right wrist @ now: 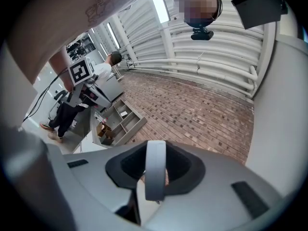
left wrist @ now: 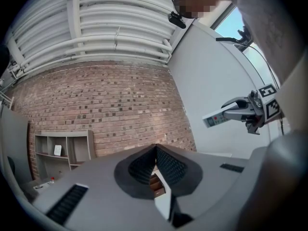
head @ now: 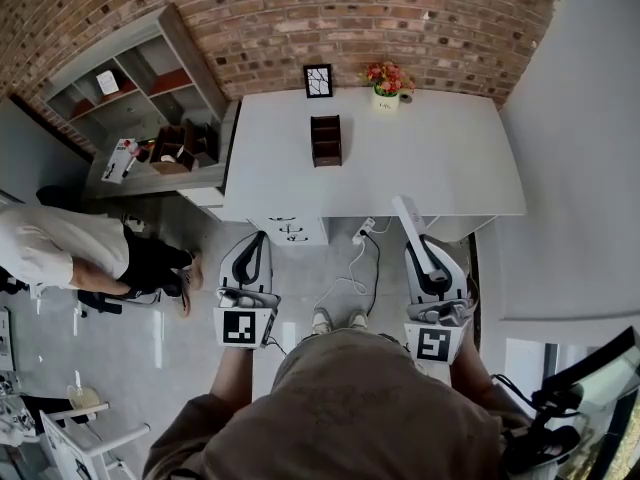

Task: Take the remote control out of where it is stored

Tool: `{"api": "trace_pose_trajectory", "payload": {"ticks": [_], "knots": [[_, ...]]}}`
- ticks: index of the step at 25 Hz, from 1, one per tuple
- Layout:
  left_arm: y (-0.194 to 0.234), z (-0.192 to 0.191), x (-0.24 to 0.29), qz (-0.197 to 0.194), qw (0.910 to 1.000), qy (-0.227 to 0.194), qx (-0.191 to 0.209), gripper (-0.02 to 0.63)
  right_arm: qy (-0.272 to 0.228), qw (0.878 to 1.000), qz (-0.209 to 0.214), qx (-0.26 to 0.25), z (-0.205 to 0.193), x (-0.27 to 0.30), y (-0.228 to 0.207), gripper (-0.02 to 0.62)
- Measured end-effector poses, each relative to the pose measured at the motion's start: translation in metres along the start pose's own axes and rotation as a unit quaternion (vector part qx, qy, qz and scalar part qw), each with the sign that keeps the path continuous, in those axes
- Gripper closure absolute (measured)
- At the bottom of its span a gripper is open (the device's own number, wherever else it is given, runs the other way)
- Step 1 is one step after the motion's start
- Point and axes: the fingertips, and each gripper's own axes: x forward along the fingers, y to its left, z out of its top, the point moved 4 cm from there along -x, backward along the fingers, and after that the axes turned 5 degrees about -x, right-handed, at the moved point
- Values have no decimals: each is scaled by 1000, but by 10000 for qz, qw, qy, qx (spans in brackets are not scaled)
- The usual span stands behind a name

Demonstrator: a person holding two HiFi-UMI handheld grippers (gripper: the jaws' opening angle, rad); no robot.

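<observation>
Both grippers are out in front of the person's chest, side by side and well apart, both aimed at the white table [head: 460, 168]. The left gripper [head: 258, 240] sits about level, and in the left gripper view [left wrist: 155, 150] its dark ribbed jaws meet at the tips with nothing between them. Over to the right gripper [head: 421, 250]: it's clamped narrowly on the remote control [head: 408, 218], which is out of storage and up in the air. The remote's white body angles forward and a touch left, and from above its far end overlaps the table's near edge. In the right gripper view [right wrist: 155, 163] the remote control [right wrist: 155, 170] shows only end-on, a pale upright band pinched between the pads with no buttons readable. The left gripper view catches it from the side [left wrist: 214, 120], small, with a few coloured buttons. The brown wooden box [head: 325, 140] stands back on the table, well apart from both grippers, and what its slots hold is too small to tell. Both hands are mostly hidden behind the marker cubes, and only the forearms show. In the left gripper view just a sliver of the box [left wrist: 155, 183] peeks through under the closed jaws. A second person [head: 60, 253] at the left edge is partly cut off.
</observation>
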Motion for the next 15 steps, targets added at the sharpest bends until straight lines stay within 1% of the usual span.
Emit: {"api": "trace_pose_trajectory", "payload": {"ticks": [7,12,15], "knots": [[6,4,-6,-39,9999,-112,-107,594,-98,9998,79,-182,15,6,13,506],[3,3,-10,-101,9999,-133,-1,594,-143,9995,80,-274,21,6,13,506],[-3,1,-13,-171,9997,-154,-14,594,-47,9994,117,-312,20,2,14,506]]}}
